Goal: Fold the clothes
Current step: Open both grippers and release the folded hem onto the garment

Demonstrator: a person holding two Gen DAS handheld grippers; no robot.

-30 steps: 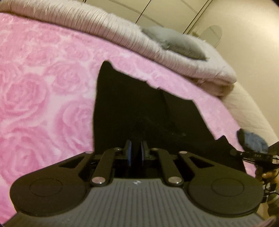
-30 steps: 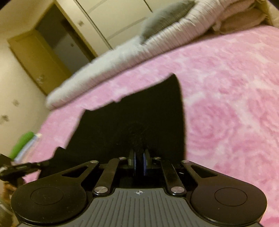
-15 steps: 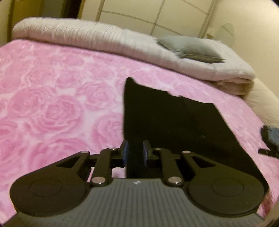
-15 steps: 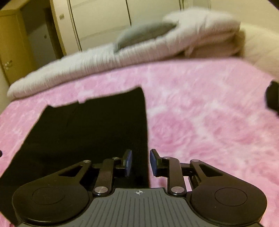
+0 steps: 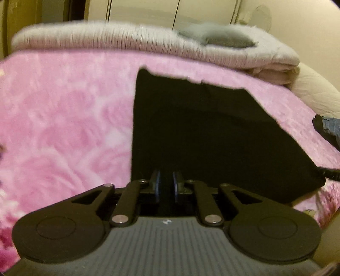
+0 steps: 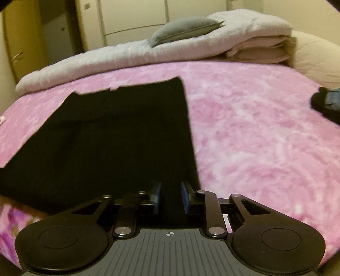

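Black garment (image 5: 208, 135) lies flat on the pink bed cover (image 5: 63, 127). My left claw (image 5: 165, 184) and right claw (image 6: 171, 197) (jaws parted, pinching nothing) hover over its near edge; the right's just narrowed slightly. Next I'd regrip for another fold.

Pink rose bedspread (image 6: 255, 127), cream wardrobe doors (image 6: 131, 19)

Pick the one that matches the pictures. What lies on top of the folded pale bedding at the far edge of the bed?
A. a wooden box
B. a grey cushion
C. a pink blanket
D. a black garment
B: a grey cushion rests on the pale bedding, while the black garment lies flat on the pink blanket.
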